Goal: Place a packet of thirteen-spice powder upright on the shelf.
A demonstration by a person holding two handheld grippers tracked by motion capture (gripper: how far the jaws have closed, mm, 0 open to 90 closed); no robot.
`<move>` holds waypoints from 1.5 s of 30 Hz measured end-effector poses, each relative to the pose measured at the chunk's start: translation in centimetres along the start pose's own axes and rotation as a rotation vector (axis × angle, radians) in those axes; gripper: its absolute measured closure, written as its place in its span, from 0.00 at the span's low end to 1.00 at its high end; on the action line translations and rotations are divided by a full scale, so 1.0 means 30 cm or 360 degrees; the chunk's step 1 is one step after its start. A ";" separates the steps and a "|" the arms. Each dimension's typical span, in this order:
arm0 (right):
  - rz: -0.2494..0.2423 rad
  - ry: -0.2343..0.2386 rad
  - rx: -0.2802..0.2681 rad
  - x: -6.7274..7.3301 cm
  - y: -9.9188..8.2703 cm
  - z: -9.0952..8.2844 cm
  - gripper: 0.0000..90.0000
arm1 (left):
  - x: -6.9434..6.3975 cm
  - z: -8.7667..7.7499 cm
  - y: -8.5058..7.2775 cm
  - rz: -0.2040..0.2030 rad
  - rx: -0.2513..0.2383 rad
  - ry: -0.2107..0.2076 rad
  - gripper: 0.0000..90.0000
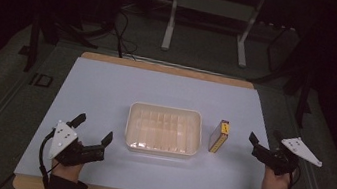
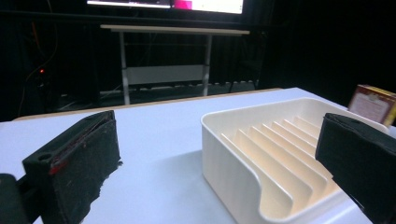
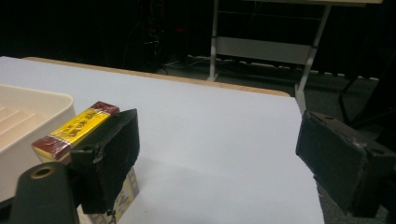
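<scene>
Since the small yellow-and-maroon cardboard box (image 1: 219, 136) stands on its long edge just right of the cream ribbed plastic tray (image 1: 164, 130) on the pale blue desk (image 1: 106, 90), the likely step is picking it up. The right gripper (image 1: 264, 144) sits near it to the right, jaws wide apart and empty; the left gripper (image 1: 93, 131), near-left of the tray, is equally wide and empty. Bring the right jaws squarely across the box's broad faces, then close gently so it does not tip against the tray.
</scene>
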State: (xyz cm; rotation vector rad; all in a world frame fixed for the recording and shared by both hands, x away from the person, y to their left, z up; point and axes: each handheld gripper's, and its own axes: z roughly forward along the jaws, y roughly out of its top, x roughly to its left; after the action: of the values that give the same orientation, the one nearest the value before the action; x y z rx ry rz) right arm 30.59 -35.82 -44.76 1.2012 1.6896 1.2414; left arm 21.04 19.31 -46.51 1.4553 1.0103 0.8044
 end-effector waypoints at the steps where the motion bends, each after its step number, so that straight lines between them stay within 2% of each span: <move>1: 0.0001 0.0006 0.0001 -0.002 0.001 0.001 0.15 | 0.002 -0.013 -0.003 0.0022 0.0001 -0.0018 0.00; 3: -0.0011 0.0028 0.0011 0.000 0.007 0.006 0.15 | 0.000 -0.025 -0.012 0.0073 0.0018 -0.0079 0.00; 4: -0.0021 0.0036 0.0021 0.001 0.010 0.008 0.15 | -0.002 -0.031 -0.027 0.0103 0.0066 -0.0151 0.00; 5: -0.0021 0.0036 0.0021 0.001 0.010 0.008 0.15 | -0.002 -0.031 -0.027 0.0103 0.0066 -0.0151 0.00; 8: -0.0035 0.0057 0.0026 -0.001 0.019 0.007 0.15 | 0.001 -0.036 -0.050 0.0132 0.0135 -0.0239 0.00; 10: -0.0035 0.0061 0.0028 -0.003 0.025 0.006 0.15 | 0.005 -0.042 -0.056 0.0134 0.0135 -0.0254 0.00; 16: -0.0044 0.0067 0.0031 -0.012 0.036 0.003 0.15 | 0.005 -0.068 -0.057 0.0175 0.0110 -0.0212 0.00; 21: -0.0049 0.0073 0.0044 -0.010 0.033 0.006 0.15 | -0.006 -0.085 -0.060 0.0194 0.0111 -0.0214 0.00; 30: -0.0051 0.0075 0.0091 -0.014 0.015 0.010 0.15 | -0.011 -0.085 -0.068 0.0174 0.0100 -0.0254 0.00; 33: -0.0066 0.0088 0.0090 -0.017 0.027 0.011 0.15 | -0.010 -0.086 -0.067 0.0204 0.0104 -0.0243 0.00; 37: -0.0098 0.0103 0.0125 -0.025 0.034 0.013 0.15 | -0.009 -0.088 -0.066 0.0202 0.0102 -0.0232 0.00; 41: -0.0111 0.0170 0.0195 -0.045 0.041 0.019 0.15 | -0.007 -0.089 -0.066 0.0211 0.0104 -0.0233 0.00; 45: -0.0226 0.0352 0.0242 -0.067 0.041 0.023 0.15 | -0.004 -0.090 -0.066 0.0219 0.0105 -0.0235 0.00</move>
State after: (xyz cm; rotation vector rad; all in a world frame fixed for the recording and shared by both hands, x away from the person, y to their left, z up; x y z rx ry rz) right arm 32.17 -37.40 -43.75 1.0393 2.0258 1.2122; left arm 18.26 20.27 -48.10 1.6298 0.8389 0.7549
